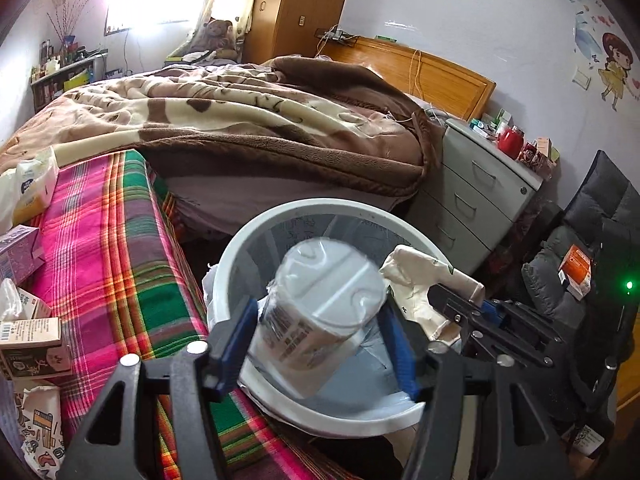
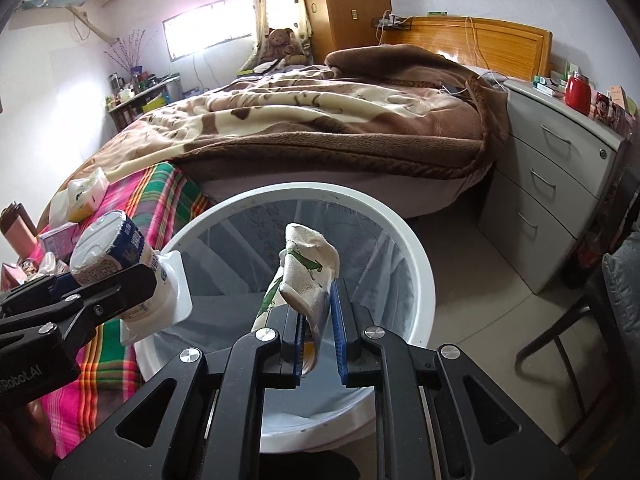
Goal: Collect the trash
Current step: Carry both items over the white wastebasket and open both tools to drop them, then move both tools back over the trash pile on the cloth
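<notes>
A white bin (image 1: 234, 268) (image 2: 425, 276) with a clear liner stands between the bed and a plaid-covered surface. My left gripper (image 1: 318, 314) (image 2: 116, 280) hangs over its mouth. A white printed cup (image 1: 320, 304) (image 2: 108, 252) lies tilted and blurred between the blue pads (image 1: 236, 336), which stand a little wider than the cup and do not press it. My right gripper (image 2: 318, 300) (image 1: 450, 300) is over the bin as well, shut on a crumpled cream paper wrapper (image 2: 308, 256) (image 1: 420, 268) that sticks up from the fingertips.
The plaid cloth (image 1: 120, 260) at the left carries small boxes (image 1: 32, 340) and a tissue pack (image 1: 34, 184). Behind lies the bed with a brown blanket (image 2: 320, 120). A grey drawer cabinet (image 2: 560, 168) and a dark cushioned chair (image 1: 592, 248) stand at the right.
</notes>
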{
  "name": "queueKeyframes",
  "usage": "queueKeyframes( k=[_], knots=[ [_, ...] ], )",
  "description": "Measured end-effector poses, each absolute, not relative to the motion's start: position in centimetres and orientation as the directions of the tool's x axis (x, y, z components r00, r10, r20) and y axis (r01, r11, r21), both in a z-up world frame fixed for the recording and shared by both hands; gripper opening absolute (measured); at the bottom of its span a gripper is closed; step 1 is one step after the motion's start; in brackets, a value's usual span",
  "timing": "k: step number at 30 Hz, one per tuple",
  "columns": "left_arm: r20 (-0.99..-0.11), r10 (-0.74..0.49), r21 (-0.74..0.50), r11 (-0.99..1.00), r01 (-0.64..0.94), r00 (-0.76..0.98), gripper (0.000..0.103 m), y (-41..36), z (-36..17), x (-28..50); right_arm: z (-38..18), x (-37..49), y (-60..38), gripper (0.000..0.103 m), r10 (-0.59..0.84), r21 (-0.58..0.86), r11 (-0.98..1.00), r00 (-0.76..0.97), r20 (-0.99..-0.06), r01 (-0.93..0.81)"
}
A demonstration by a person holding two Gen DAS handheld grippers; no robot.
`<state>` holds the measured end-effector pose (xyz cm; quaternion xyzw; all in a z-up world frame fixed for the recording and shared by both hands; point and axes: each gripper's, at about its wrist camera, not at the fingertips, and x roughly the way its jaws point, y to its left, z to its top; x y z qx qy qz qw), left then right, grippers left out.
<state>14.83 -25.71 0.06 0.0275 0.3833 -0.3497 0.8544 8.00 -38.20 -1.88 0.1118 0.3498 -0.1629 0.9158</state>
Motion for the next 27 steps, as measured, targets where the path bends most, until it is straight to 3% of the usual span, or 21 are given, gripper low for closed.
queueKeyframes(
  k=[2,4,6,15,27],
  knots=[
    [-0.665,-0.579,-0.210,0.751,0.626,0.472,0.073,-25.6,0.2,14.6,-1.9,7.9,-38.3,0.017,-0.218,0.096,0.921,0.702,-0.678,0.378],
    [-0.664,-0.578,-0.213,0.754,0.621,0.474,0.075,-25.4,0.3,14.6,-1.9,8.0,-38.3,0.033,-0.212,0.104,0.920,0.704,-0.678,0.378],
    [-0.661,-0.581,-0.223,0.756,0.615,0.475,0.075,-25.1,0.4,14.7,-1.7,7.9,-38.2,0.043,-0.210,0.106,0.922,0.711,-0.671,0.373],
    [-0.650,-0.556,-0.224,0.791,0.569,0.518,0.076,-21.8,1.1,14.0,-0.6,7.8,-37.0,0.044,-0.190,0.119,0.933,0.746,-0.639,0.339],
    [-0.613,-0.440,-0.217,0.892,0.396,0.656,0.079,-11.8,2.1,13.2,1.0,9.2,-31.0,0.044,-0.038,0.150,0.977,0.820,-0.572,0.150]
  ],
)
